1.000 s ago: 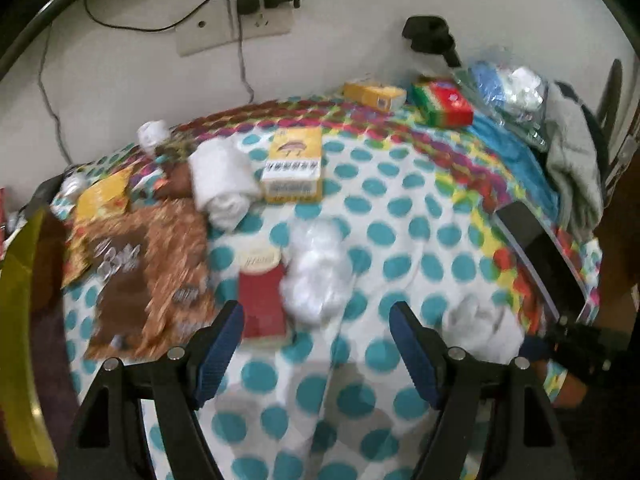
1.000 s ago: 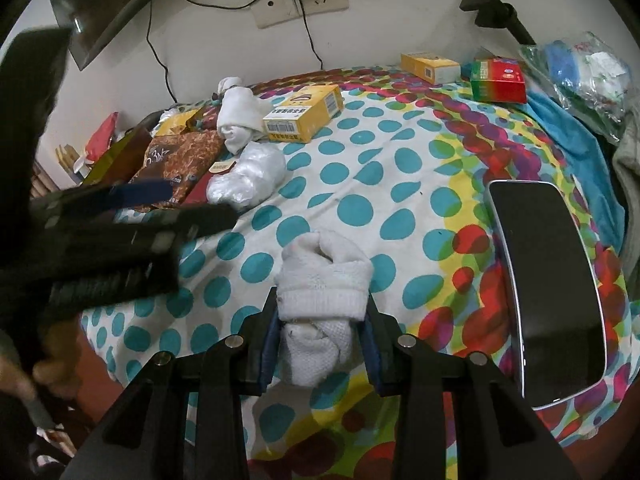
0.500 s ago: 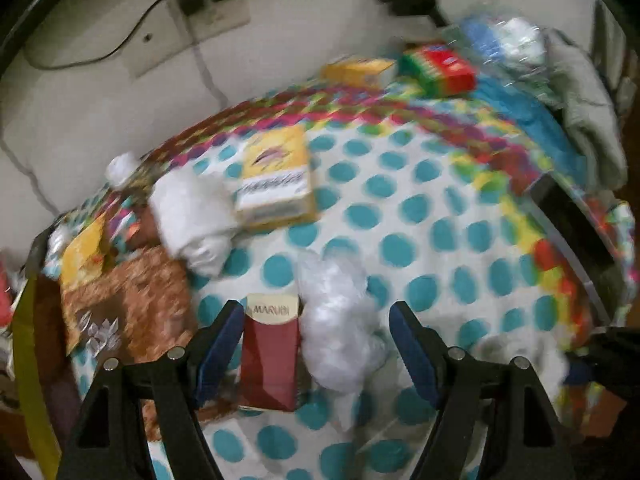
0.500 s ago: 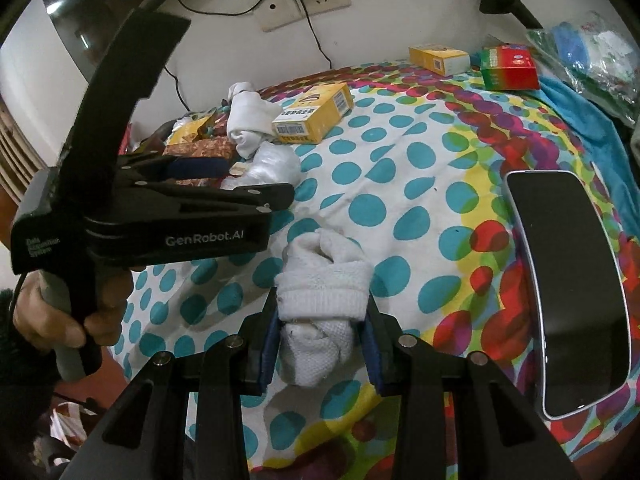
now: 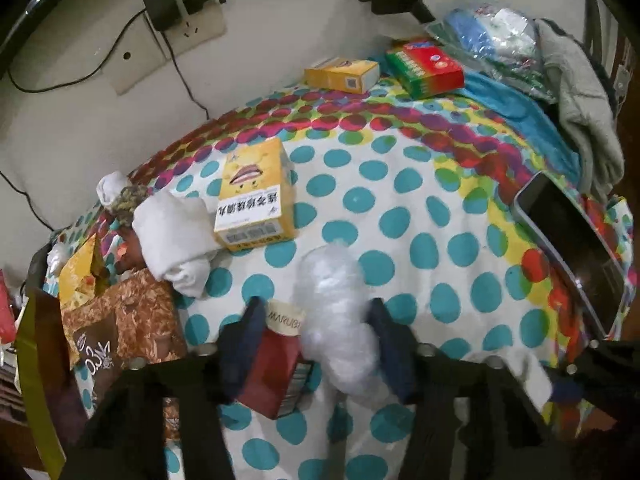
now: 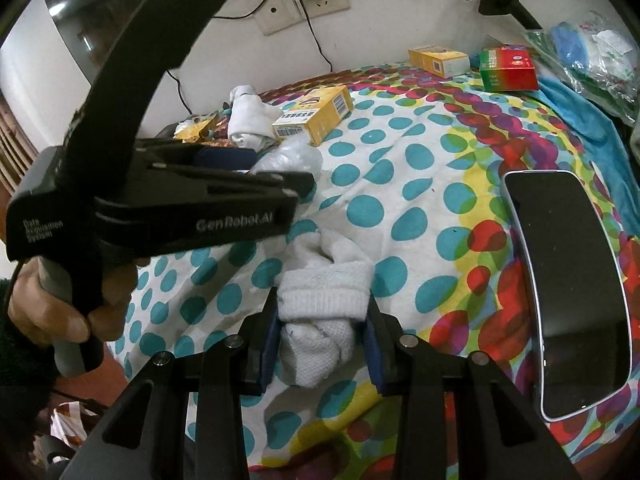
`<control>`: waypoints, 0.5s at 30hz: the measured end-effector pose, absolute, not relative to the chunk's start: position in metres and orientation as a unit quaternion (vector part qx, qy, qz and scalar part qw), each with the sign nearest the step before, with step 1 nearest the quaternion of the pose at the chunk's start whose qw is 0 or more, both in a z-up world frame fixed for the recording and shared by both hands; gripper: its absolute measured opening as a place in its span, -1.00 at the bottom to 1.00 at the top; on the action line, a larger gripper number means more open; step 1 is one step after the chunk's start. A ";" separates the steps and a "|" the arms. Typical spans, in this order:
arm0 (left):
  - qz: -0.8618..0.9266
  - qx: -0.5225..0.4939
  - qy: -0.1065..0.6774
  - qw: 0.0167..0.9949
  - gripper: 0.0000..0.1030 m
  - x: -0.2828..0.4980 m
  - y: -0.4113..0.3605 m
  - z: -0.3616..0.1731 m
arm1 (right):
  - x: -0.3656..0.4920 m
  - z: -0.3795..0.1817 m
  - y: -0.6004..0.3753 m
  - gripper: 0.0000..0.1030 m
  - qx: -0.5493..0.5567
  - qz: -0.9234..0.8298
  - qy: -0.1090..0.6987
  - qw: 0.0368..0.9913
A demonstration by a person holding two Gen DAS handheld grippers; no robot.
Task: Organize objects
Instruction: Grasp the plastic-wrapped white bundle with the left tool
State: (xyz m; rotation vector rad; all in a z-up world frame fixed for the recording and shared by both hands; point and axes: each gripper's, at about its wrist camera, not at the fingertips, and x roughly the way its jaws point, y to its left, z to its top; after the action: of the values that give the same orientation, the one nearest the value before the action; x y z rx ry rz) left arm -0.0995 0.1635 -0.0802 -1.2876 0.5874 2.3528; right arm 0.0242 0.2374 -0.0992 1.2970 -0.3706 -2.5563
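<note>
Right gripper (image 6: 322, 342): clamped on rolled white sock (image 6: 322, 300), sock resting on dotted cloth (image 6: 400, 200) of bench.
Left gripper (image 5: 316, 340): jaws just closing, red pack (image 5: 274, 368) and clear plastic wad (image 5: 336, 320) both between them; pads apparently touching each, view blurred.
Hand (image 6: 44, 312): on left gripper's handle.
Phone (image 6: 568, 280): flat, right of sock.
Second sock roll (image 5: 176, 236): touching yellow box (image 5: 252, 200).
Far edge: small yellow box (image 5: 342, 74) beside red-green box (image 5: 426, 66).
</note>
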 end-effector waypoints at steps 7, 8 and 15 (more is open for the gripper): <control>0.833 -0.473 0.192 0.211 -0.40 -0.097 0.161 -0.073 | 0.025 -0.099 0.237 -0.31 0.446 -0.877 -0.126 0.126; 0.833 -0.474 0.191 0.212 -0.40 -0.095 0.160 -0.073 | 0.025 -0.099 0.237 -0.31 0.446 -0.877 -0.126 0.126; 0.846 -0.462 0.172 0.202 -0.40 -0.082 0.131 -0.047 | 0.026 -0.098 0.236 -0.31 0.445 -0.878 -0.122 0.124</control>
State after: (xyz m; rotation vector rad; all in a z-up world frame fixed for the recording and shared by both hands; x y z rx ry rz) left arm -0.0825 0.1311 -0.0473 -1.2893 0.4810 2.3636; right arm 0.0257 0.2365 -0.0980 1.2984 -0.3571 -2.5604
